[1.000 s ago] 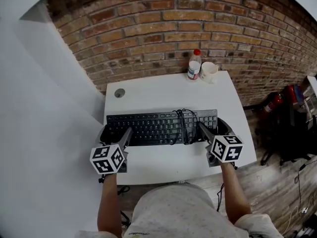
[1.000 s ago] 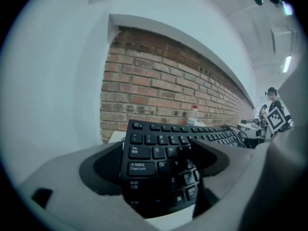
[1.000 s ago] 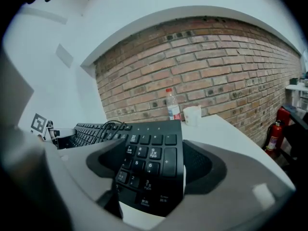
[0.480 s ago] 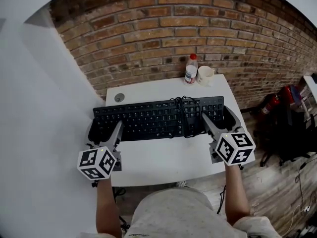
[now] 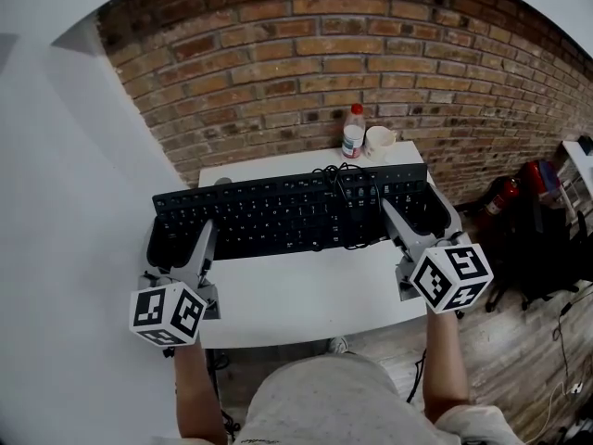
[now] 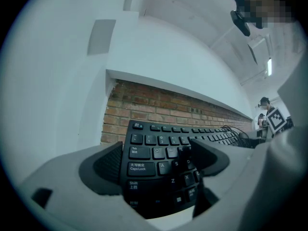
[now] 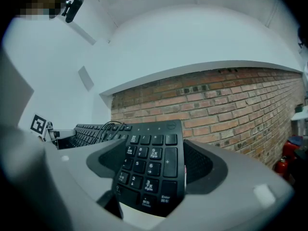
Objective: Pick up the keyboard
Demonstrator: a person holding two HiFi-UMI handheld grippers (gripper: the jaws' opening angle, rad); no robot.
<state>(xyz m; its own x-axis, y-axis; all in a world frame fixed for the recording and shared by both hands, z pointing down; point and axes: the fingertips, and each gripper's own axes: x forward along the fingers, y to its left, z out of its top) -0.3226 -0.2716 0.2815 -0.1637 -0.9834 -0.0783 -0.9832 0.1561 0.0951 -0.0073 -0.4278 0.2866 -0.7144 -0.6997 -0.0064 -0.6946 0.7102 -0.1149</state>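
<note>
The black keyboard (image 5: 287, 213) hangs level above the white table (image 5: 306, 295), with a coiled black cable (image 5: 347, 188) lying on its keys. My left gripper (image 5: 176, 244) is shut on the keyboard's left end, and my right gripper (image 5: 422, 216) is shut on its number-pad end. In the left gripper view the Tab and Caps Lock end of the keyboard (image 6: 159, 160) sits between the dark pads (image 6: 107, 163) of the left gripper (image 6: 159, 166). In the right gripper view the number pad (image 7: 151, 167) fills the gap of the right gripper (image 7: 154, 171).
A bottle with a red cap (image 5: 353, 133) and a white mug (image 5: 378, 142) stand at the table's far edge against the brick wall (image 5: 371, 54). A red fire extinguisher (image 5: 505, 193) and dark gear sit on the wooden floor to the right.
Both grippers have risen with the keyboard held between them. It has come off the table and now looks larger and farther up in the head view.
</note>
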